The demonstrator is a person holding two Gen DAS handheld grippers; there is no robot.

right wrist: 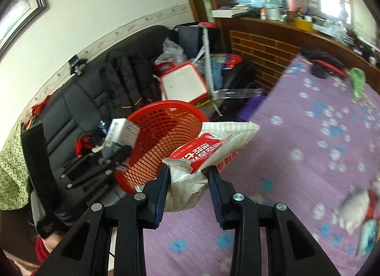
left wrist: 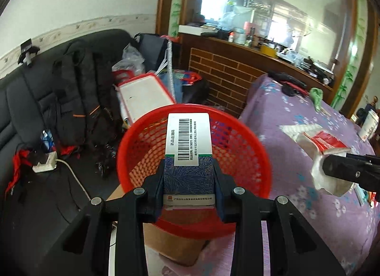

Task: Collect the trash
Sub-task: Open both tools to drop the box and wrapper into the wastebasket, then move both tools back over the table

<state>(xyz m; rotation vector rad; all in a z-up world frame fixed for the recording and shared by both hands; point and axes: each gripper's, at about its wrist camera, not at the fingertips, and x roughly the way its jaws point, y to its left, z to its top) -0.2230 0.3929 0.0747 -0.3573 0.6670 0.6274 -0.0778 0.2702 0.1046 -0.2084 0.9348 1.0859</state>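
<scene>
My left gripper is shut on a white and blue medicine box with a barcode label. It holds the box upright over the mouth of a red mesh basket. My right gripper is shut on a crumpled white and red wet-wipe packet, just right of the basket and above the purple cloth. The left wrist view shows that packet and the right gripper at its right edge. The right wrist view shows the left gripper with the box at the basket's left rim.
The basket sits on a cardboard box beside a table with a purple flowered cloth. On the table lie a green crumpled scrap, a paper cup, black items and a white crumpled piece. A black sofa with a backpack stands on the left.
</scene>
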